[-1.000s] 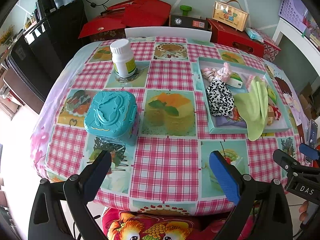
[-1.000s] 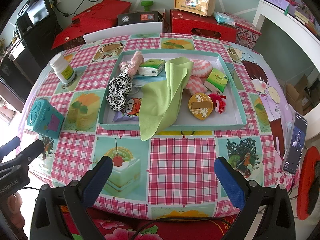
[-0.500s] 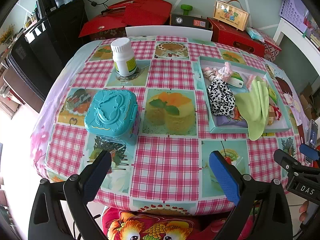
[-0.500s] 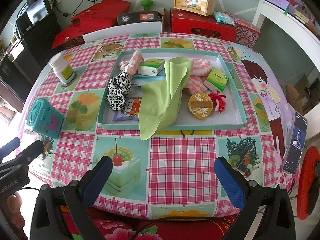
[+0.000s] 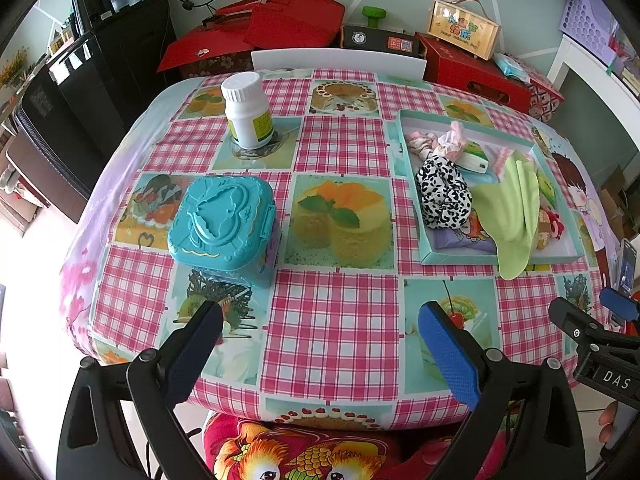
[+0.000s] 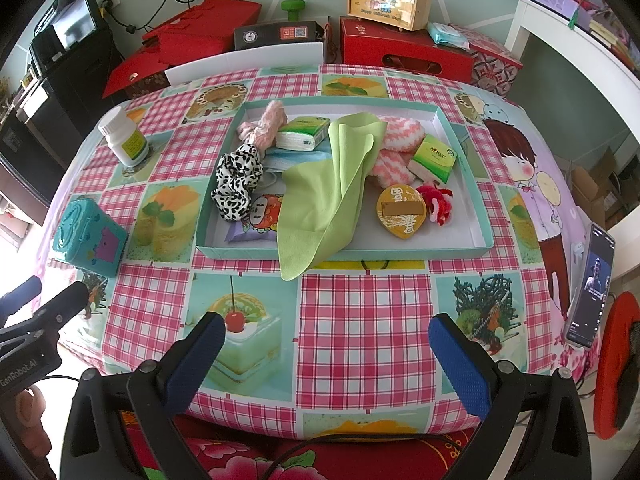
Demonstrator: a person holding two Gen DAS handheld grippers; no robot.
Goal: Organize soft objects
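A teal tray (image 6: 476, 184) on the checked table holds a green cloth (image 6: 332, 188) draped over its front rim, a black-and-white scrunchie (image 6: 238, 178), a pink scrunchie (image 6: 264, 126), a pink-and-white fuzzy sock (image 6: 394, 146), a red scrunchie (image 6: 438, 202), two tissue packs (image 6: 302, 132) and a round yellow tin (image 6: 400, 210). The tray also shows in the left wrist view (image 5: 424, 240). A teal lidded box (image 5: 224, 224) stands at the left. My left gripper (image 5: 320, 350) is open and empty near the table's front edge. My right gripper (image 6: 326, 354) is open and empty in front of the tray.
A white pill bottle (image 5: 248, 110) stands at the far left of the table. A phone (image 6: 592, 284) leans at the table's right edge. Red boxes (image 6: 404, 56) and a wooden case (image 6: 388, 0) stand behind the table. A black cabinet (image 5: 100, 60) is at the left.
Both grippers have stayed open and nearly still. The left wrist view has drifted very slightly; nothing on the table has moved.
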